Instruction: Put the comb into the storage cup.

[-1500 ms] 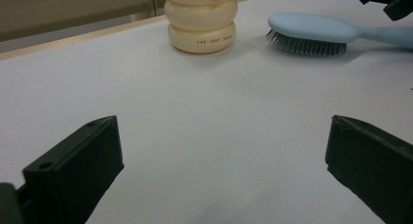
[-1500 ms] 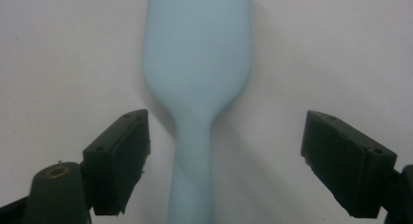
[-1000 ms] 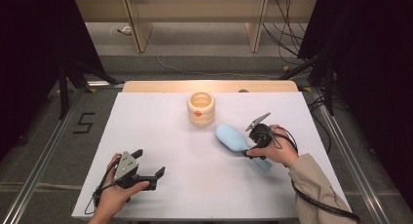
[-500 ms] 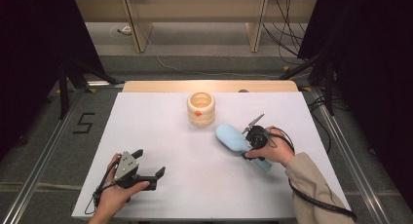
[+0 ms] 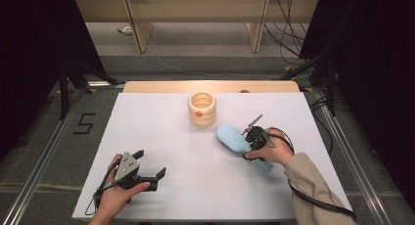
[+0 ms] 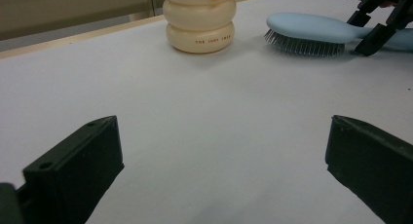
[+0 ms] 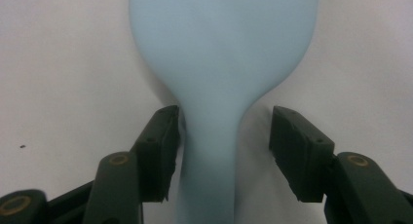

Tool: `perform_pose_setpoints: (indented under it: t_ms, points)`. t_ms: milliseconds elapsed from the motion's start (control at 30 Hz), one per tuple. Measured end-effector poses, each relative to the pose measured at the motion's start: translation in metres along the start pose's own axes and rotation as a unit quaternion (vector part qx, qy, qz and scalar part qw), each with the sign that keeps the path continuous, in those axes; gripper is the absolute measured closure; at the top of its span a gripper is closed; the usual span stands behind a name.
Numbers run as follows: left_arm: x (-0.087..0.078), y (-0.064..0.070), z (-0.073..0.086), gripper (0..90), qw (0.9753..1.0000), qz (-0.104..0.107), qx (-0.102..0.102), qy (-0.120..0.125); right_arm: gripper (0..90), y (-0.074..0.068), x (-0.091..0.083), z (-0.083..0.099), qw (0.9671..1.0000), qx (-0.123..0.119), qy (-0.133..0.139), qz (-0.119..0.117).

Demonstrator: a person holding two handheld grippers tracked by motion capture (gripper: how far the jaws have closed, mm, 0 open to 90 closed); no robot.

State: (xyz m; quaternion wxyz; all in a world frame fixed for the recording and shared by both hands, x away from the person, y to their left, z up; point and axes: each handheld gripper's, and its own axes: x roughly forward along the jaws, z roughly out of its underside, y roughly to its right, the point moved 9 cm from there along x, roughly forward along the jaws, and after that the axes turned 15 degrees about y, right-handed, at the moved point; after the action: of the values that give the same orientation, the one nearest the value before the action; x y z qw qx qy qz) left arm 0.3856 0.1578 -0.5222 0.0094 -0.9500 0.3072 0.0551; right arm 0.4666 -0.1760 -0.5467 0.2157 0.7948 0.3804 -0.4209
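Open white surface is lying bare ahead of the left gripper, while the cream ringed jar and the blue hairbrush, straddled at its neck by the right gripper, are blocking the middle and right.

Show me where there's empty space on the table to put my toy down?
The white table is bare along its far-left side, and in the middle between the left claw and the blue hairbrush. It is crowded between the cream ringed cup and the right claw, which straddles the brush's neck.
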Motion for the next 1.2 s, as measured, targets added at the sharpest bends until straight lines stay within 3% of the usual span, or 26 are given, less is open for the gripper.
perform_pose_setpoints:
  t_ms: [667,1200]
  points:
    - [0.0001,0.0002,0.0001,0.0,1.0000,0.001,0.000,0.000,65.9,-0.0064,0.0000,-0.0040,0.9996,0.002,-0.029,-0.003]
    - [0.0005,0.0016,0.0006,0.0,1.0000,0.003,0.000,-0.001,70.1,-0.0079,0.0003,-0.0053,0.9984,0.034,-0.043,0.012]
